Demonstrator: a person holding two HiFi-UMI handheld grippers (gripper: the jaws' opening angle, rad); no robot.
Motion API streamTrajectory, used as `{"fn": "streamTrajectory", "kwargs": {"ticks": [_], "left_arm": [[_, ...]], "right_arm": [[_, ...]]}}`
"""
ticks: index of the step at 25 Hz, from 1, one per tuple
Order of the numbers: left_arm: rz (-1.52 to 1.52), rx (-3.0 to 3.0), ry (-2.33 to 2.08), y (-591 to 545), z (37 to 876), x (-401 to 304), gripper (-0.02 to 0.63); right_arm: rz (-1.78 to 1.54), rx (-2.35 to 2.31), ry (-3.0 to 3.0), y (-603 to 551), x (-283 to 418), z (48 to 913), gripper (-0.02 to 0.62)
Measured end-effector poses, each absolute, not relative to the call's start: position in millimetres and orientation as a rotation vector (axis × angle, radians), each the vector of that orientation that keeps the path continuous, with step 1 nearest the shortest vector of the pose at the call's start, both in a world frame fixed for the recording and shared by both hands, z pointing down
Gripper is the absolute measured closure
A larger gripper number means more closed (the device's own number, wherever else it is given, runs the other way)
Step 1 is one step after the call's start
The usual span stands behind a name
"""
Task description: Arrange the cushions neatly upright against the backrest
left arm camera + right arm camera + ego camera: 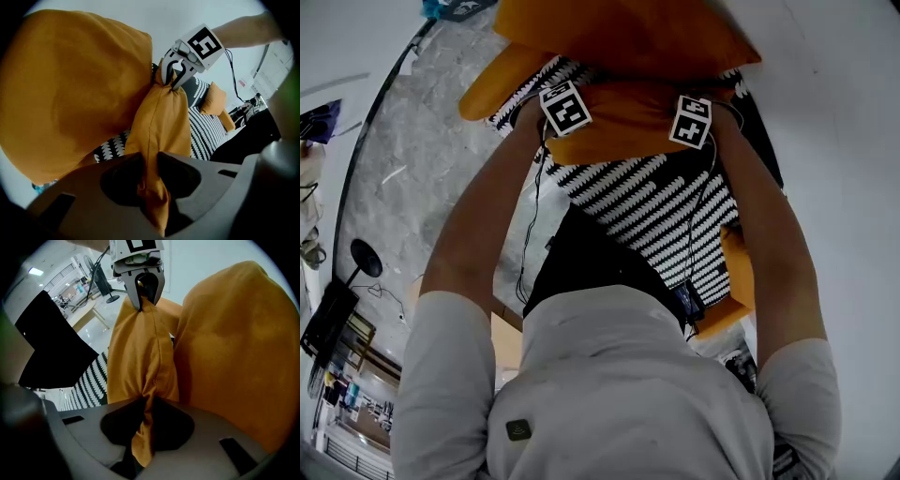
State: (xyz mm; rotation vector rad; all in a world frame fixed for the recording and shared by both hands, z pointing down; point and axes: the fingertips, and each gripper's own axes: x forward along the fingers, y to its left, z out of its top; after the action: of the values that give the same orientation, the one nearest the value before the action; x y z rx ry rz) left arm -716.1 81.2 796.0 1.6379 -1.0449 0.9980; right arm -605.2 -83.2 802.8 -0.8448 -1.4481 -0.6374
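Left tool [149,161] is clamped on one top corner of the small cushion [628,131], and the right tool [147,411] is clamped on the other. Each has only a thin fold of orange fabric pinched between its jaws, no stuffing. The cushion hangs between them, over the striped seat [656,206] and right in front of the big cushion [619,37]. Can't tell if its bottom edge touches the seat. Main risk: the pinch is shallow, so any tug or uneven pull could slip the fabric out of one tool and the cushion would swing or drop flat. Pushing it back too hard could knock the big cushion over. If let go before its base sits firm, it will likely slump forward. The third cushion [739,281] lies further along the seat and is not yet dealt with.
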Motion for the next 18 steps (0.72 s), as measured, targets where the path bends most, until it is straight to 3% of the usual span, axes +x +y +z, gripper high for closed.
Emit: {"fn": "streamTrajectory", "kwargs": {"ticks": [4, 18], "left_arm": [[1.008, 1.658, -1.051, 80, 790, -712, 0.522], [1.003, 1.686, -1.068, 93, 761, -667, 0.532]], "right_arm": [[-0.607, -0.818, -1.5, -84, -601, 793, 0.532], [-0.595, -0.771, -1.569, -70, -550, 759, 0.541]]}}
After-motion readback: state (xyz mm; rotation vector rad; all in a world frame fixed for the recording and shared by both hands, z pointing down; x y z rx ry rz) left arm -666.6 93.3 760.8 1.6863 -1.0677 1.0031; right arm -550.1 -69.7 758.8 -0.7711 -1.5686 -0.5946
